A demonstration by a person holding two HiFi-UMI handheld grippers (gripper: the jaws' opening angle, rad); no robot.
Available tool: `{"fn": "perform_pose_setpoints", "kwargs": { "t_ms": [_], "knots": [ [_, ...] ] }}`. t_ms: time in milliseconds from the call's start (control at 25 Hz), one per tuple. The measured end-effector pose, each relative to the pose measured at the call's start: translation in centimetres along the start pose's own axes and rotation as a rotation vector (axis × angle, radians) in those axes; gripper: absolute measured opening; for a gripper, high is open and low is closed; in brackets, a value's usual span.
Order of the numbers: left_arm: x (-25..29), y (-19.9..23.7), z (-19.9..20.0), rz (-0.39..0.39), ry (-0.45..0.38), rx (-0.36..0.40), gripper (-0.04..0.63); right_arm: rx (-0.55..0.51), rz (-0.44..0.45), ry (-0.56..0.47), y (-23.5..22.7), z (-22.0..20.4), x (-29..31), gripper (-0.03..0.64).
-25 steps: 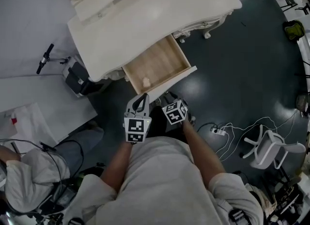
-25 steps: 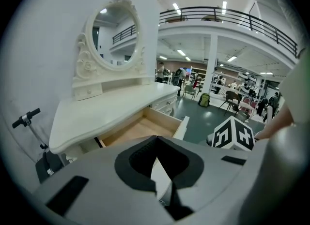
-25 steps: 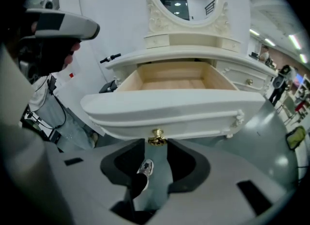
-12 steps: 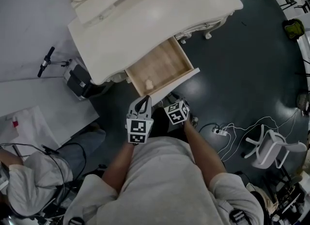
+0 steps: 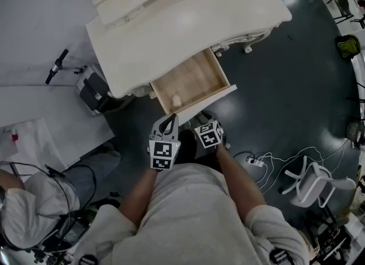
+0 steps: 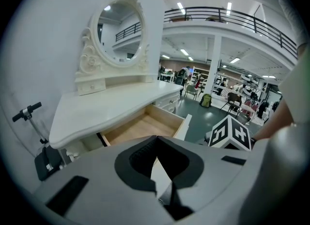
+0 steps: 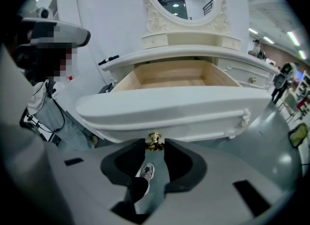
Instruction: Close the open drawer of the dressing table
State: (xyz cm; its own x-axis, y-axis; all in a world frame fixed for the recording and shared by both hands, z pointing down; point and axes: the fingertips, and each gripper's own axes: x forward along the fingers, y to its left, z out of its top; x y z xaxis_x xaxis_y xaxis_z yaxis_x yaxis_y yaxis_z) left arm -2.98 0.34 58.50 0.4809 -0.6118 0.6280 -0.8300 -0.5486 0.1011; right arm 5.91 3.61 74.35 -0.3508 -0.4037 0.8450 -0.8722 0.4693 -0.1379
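Note:
The white dressing table [image 5: 182, 24] has one drawer [image 5: 191, 78] pulled out, its wooden inside showing. A small pale object [image 5: 177, 98] lies near the drawer's white front [image 7: 174, 108]. My right gripper [image 7: 154, 146] is at the middle of that front, shut on the brass drawer knob [image 7: 154, 141], which sits between its tips. In the head view the right gripper [image 5: 201, 120] is just below the drawer front. My left gripper [image 5: 171, 115] hovers beside it to the left, shut and empty, short of the drawer. Its tips [image 6: 156, 138] meet in its own view.
A scooter handlebar [image 5: 57, 67] and a black box [image 5: 91, 93] stand left of the table. A seated person [image 5: 34, 201] is at the lower left. A power strip with cables [image 5: 256, 160] and a white chair [image 5: 316, 184] lie on the dark floor at the right.
The head camera has shifted slightly. Both grippers and the drawer stand as before.

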Motion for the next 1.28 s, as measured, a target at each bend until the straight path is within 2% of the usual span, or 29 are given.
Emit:
{"fn": "perform_pose_setpoints", "kwargs": {
  "t_ms": [1280],
  "knots": [
    [-0.2, 3.6, -0.1, 0.036, -0.001, -0.035, 0.008, -0.063, -0.052, -0.003, -0.5, 2.8, 1.6, 0.133]
  ]
}}
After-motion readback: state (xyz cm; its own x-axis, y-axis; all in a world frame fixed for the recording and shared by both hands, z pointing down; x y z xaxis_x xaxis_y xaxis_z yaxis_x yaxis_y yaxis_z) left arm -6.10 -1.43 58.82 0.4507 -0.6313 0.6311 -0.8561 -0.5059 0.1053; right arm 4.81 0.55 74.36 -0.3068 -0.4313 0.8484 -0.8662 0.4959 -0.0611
